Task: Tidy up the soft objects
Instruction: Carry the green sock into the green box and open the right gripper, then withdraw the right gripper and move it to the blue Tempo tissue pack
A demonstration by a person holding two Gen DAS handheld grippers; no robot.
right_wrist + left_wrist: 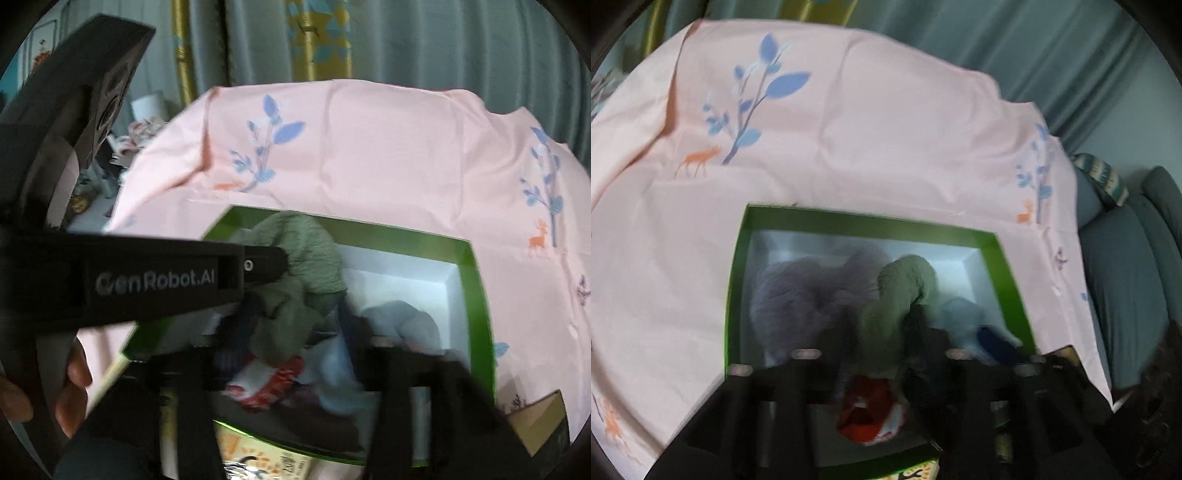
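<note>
Both tools, left (882, 354) and right (291, 354), are held with fingers apart and clamped on nothing, so each should be lifted clear without snagging the green cloth (897, 295), which lies just ahead in the box (738, 258) on the pink sheet (886, 147).

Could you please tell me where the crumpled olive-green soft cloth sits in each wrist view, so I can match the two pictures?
Left wrist view: the crumpled olive-green soft cloth is right of centre, inside the box, beside a grey fuzzy bundle.
Right wrist view: it is at centre-left, against the box's far rim.
Shared landmark: the green-rimmed white-lined box.
</note>
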